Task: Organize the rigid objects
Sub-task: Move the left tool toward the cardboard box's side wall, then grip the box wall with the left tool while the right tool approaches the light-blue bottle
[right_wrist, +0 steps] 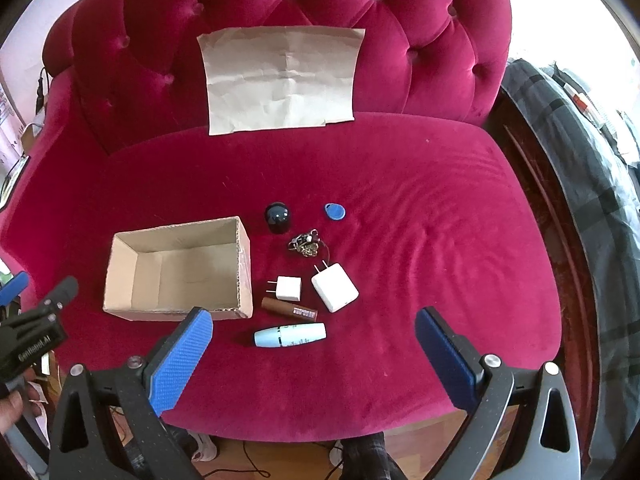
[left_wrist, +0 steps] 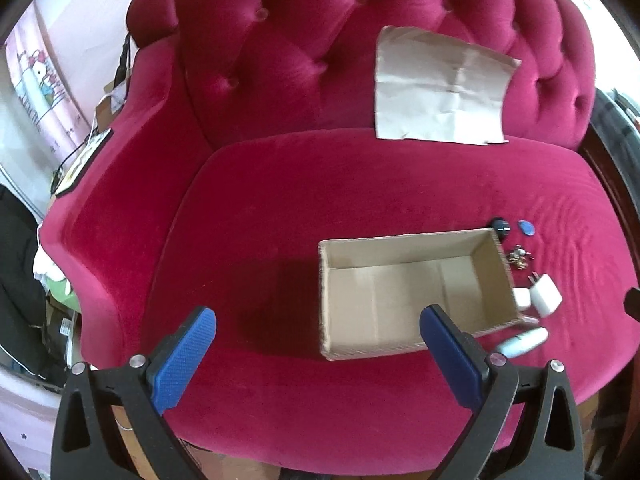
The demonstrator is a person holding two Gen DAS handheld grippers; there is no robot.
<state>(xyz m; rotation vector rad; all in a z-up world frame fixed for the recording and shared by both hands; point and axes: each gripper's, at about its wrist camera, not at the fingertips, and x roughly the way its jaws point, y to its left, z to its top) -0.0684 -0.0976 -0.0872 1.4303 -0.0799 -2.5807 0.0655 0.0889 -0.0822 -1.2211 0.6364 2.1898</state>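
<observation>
An open, empty cardboard box [right_wrist: 178, 270] [left_wrist: 416, 292] sits on the red velvet sofa seat. To its right lie a small white plug [right_wrist: 289, 288], a larger white charger [right_wrist: 335, 287] [left_wrist: 545, 294], a brown tube [right_wrist: 289, 308], a light blue tube [right_wrist: 290, 335] [left_wrist: 524, 342], a dark round cap [right_wrist: 278, 217], a blue key fob [right_wrist: 334, 212] [left_wrist: 526, 227] and a bunch of keys [right_wrist: 306, 245]. My right gripper [right_wrist: 314, 354] is open and empty, above the seat's front edge near the light blue tube. My left gripper [left_wrist: 318, 354] is open and empty, in front of the box.
A creased sheet of brown paper [right_wrist: 280, 78] leans on the tufted backrest. A dark wooden frame and grey plaid fabric [right_wrist: 580, 184] lie to the right. A tablet [left_wrist: 82, 162] rests on the left armrest. Cables lie on the floor below the seat.
</observation>
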